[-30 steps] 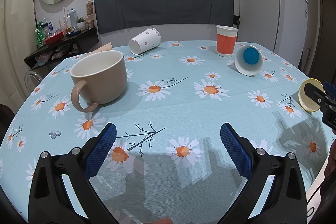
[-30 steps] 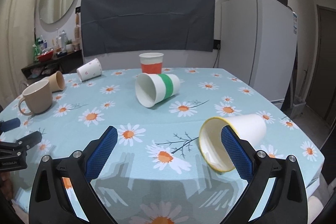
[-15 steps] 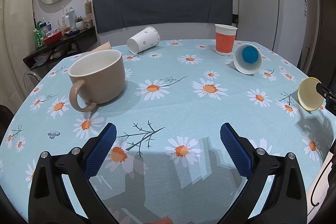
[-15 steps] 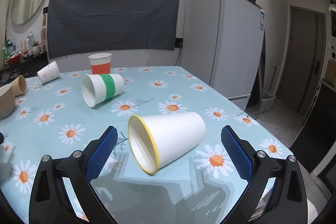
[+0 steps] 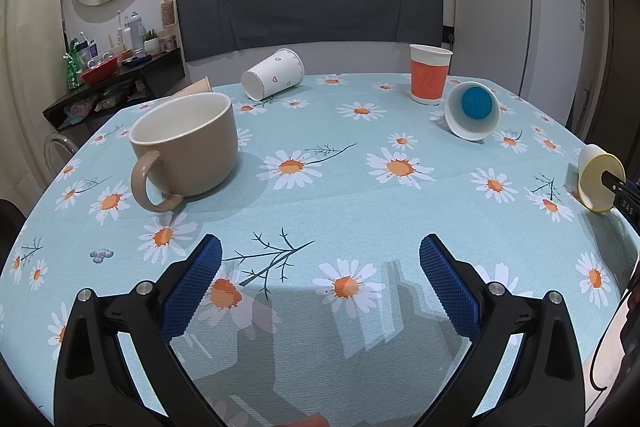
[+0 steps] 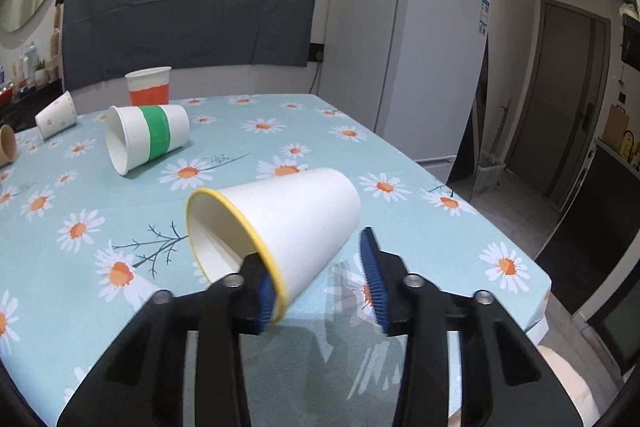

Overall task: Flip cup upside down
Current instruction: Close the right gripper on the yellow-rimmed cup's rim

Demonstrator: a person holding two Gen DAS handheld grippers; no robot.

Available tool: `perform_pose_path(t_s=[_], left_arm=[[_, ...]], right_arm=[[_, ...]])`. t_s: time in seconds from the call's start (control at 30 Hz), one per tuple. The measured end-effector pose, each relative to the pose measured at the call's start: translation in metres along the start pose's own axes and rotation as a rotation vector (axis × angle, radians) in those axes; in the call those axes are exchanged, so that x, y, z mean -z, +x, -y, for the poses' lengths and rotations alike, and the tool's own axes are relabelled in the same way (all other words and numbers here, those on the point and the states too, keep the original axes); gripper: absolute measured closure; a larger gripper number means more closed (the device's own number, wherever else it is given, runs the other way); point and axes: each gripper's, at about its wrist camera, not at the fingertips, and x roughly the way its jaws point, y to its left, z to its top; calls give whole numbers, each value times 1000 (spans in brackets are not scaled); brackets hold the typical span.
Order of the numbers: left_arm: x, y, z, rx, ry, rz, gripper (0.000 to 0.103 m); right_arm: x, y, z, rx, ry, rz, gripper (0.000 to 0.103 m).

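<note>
daisy tablecloth [image 6: 400, 155]; right gripper [image 6: 320, 277] fingers astride toppled yellow-rimmed cup [image 6: 288, 223].

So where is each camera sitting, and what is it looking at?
Left wrist: rides the left gripper, low over the table, facing the beige mug; its two blue-padded fingers show, wide apart.
Right wrist: rides the right gripper, looking down at the yellow-rimmed cup lying between its fingers.
Both see that cup, the orange cup and the fridge.
</note>
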Motion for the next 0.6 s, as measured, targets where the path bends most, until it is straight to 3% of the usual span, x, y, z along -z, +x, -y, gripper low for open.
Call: perform_pose_path(t_s=[0.1, 0.3, 0.6], left_arm=[[0, 0, 0, 2, 2, -2, 6], [0, 0, 0, 3, 2, -1, 6], [1, -4, 0, 0, 2, 20, 6]], right_arm=[[0, 5, 5, -27, 24, -20, 99], [-3, 3, -4, -83, 13, -28, 99], [-17, -18, -52, -206, -61, 14, 99]])
